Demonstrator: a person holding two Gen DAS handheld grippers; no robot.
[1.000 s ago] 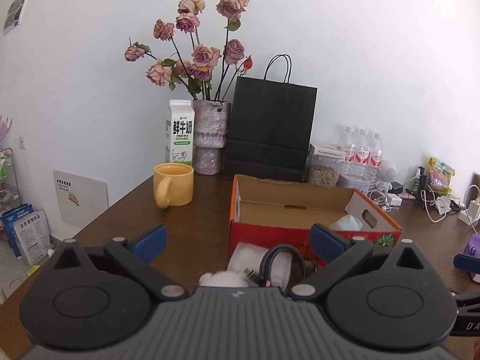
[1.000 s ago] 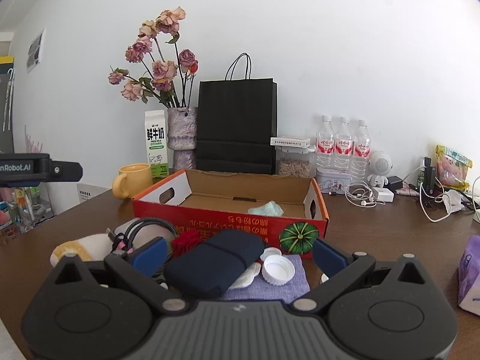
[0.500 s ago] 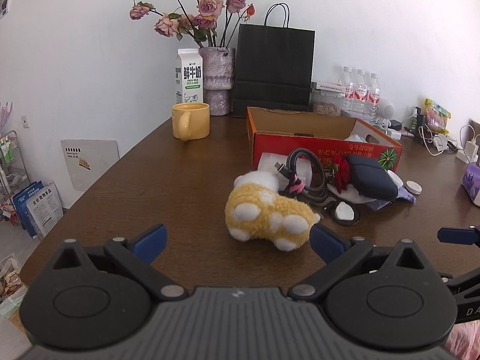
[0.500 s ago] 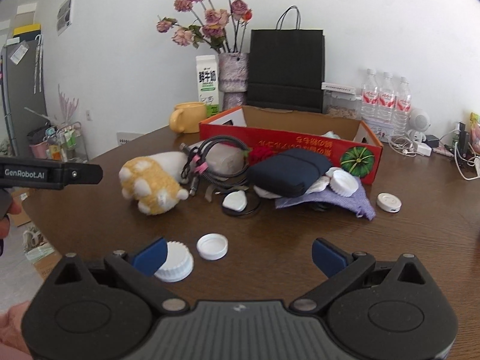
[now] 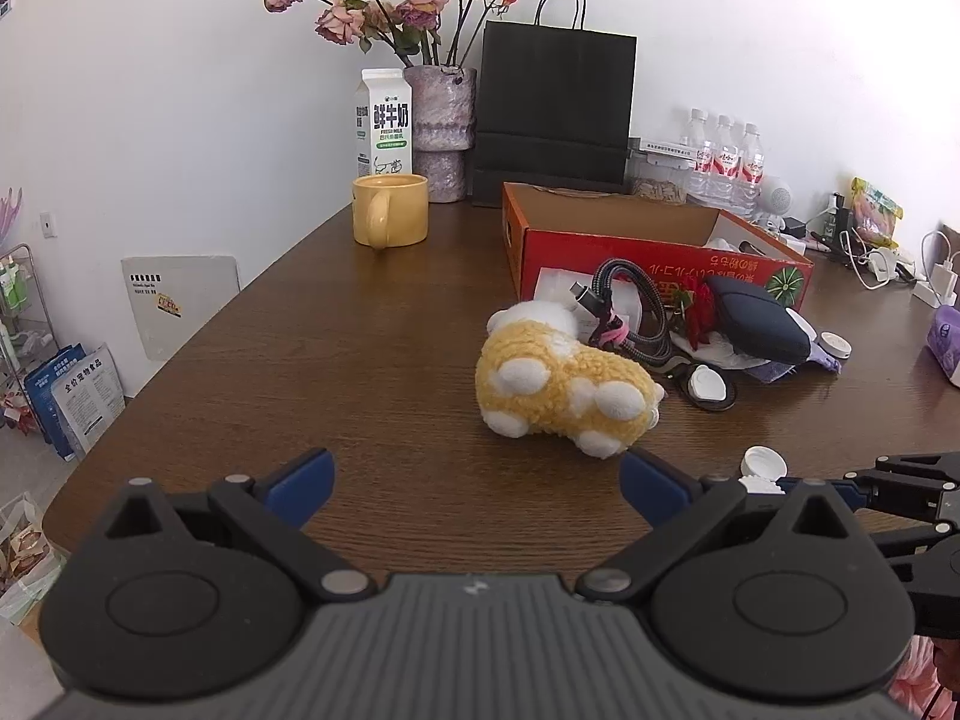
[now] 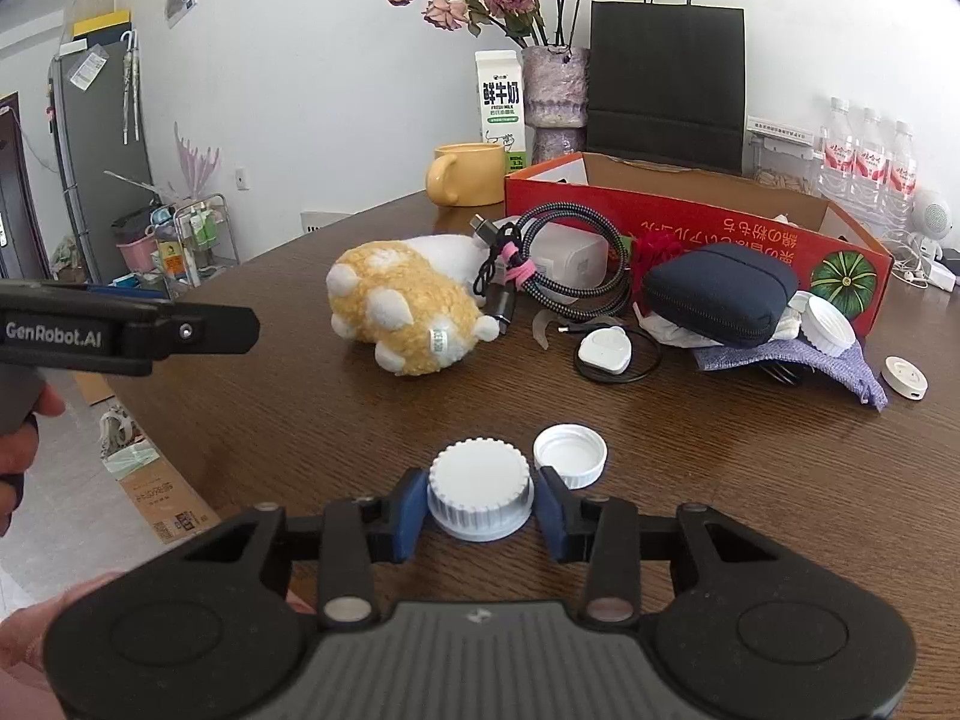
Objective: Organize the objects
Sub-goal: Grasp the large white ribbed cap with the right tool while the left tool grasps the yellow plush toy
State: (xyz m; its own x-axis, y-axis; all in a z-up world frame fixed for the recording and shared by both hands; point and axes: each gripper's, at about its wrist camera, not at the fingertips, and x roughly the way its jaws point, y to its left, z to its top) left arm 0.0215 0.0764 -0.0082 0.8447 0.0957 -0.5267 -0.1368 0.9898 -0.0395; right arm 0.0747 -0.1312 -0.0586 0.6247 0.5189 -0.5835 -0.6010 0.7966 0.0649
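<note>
The right gripper (image 6: 480, 507) has its jaws closed onto a white ribbed cap (image 6: 479, 497), one blue pad against each side, low in the centre of the right wrist frame. A second white cap (image 6: 570, 455), lying hollow side up, sits just beside it to the right on the brown surface (image 6: 750, 480).

The left gripper (image 5: 477, 480) holds its jaws wide apart with nothing between them, above bare wood at the bottom of the left wrist frame. Beyond it, mid-frame, a yellow and white plush toy (image 5: 561, 387) lies on its side.

Behind the toy, a coiled braided cable (image 6: 561, 261), a dark blue zip pouch (image 6: 717, 291) and a purple cloth (image 6: 798, 360) crowd against the front of the red cardboard box (image 6: 750, 234).

Only the right wrist view shows the grasp itself, plus the left gripper's side at the left edge. Only the left wrist view shows the box's open interior, and the right gripper's linkage at the lower right. A yellow mug (image 5: 390, 208), milk carton (image 5: 384, 120) and black paper bag (image 5: 555, 108) stand at the back.
</note>
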